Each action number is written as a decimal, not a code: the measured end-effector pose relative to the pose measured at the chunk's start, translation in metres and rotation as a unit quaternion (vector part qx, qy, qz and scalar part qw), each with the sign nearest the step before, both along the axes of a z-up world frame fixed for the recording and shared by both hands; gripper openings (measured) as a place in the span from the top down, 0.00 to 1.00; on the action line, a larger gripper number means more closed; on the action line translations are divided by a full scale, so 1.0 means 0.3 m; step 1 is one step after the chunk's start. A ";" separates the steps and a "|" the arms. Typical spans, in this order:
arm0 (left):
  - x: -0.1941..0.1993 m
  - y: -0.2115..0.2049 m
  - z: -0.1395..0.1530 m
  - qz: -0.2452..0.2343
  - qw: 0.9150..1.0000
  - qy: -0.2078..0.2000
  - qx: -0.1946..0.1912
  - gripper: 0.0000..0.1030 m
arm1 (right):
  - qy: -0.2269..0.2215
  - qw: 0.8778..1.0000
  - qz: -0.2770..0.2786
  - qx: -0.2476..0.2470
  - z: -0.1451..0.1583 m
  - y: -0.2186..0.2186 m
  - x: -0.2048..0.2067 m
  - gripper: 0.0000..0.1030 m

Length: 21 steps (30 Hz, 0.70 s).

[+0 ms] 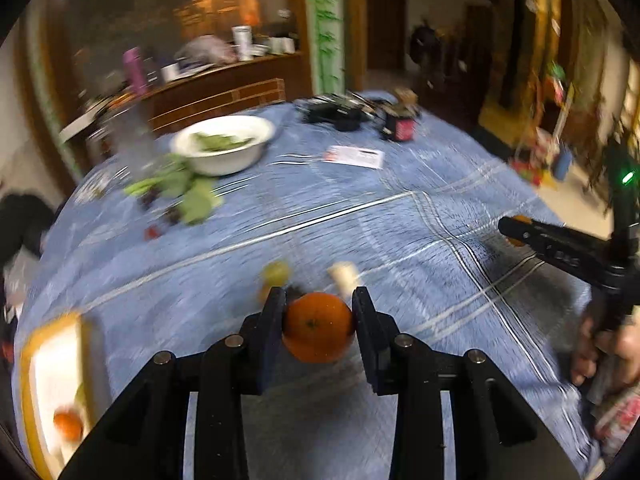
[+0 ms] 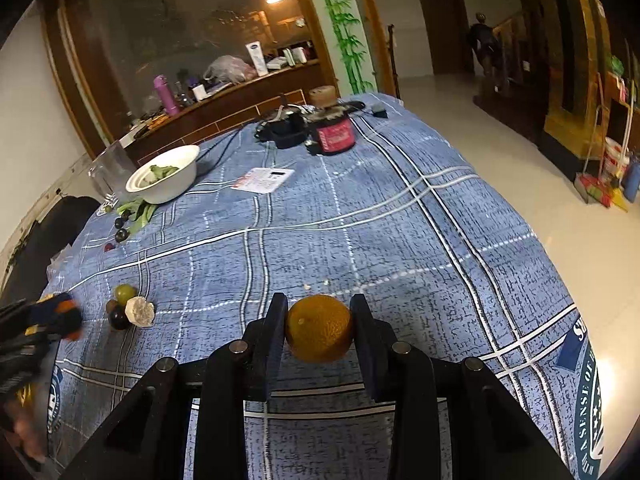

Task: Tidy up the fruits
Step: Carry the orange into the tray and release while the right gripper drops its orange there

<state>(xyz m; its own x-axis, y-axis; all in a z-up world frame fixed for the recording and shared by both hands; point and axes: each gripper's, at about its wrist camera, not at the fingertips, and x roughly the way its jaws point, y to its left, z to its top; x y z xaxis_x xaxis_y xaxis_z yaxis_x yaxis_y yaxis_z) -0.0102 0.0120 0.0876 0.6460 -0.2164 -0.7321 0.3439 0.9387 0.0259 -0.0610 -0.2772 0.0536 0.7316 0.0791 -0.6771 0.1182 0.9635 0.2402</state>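
Over the bench (image 2: 360, 208), blue checked cloth:
left gripper (image 1: 319, 304): jaws clamped on an orange (image 1: 318, 326), held above the cloth
right gripper (image 2: 319, 306): jaws clamped on a second orange (image 2: 319, 328)
near left corner: tray (image 1: 28, 368) with another fruit (image 1: 68, 424)
far left edge: bowl (image 2: 168, 184) of greens

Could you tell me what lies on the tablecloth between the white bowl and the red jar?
A white printed card lies flat on the blue tablecloth between the white bowl and red jar, clearest in the right wrist view.
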 end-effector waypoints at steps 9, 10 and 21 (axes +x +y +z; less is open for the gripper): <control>-0.231 0.603 0.056 0.199 0.977 -0.004 -0.072 0.67 | -0.009 0.998 0.068 0.012 0.073 0.232 -0.041 0.67; -0.251 0.657 0.053 0.218 0.973 -0.005 -0.071 0.67 | -0.009 0.996 0.085 0.016 0.087 0.283 -0.045 0.67; -0.410 1.054 -0.094 0.353 0.931 0.034 -0.086 0.67 | 0.017 0.947 0.318 0.044 0.145 1.075 -0.057 0.66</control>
<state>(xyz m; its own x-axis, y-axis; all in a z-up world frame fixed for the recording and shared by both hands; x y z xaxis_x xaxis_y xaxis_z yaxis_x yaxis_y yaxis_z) -0.1334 0.3284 0.0594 0.6253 0.1275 -0.7699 -0.3658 0.9194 -0.1448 -0.0780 0.0452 0.0973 0.4953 0.5538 -0.6694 -0.4697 0.8189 0.3299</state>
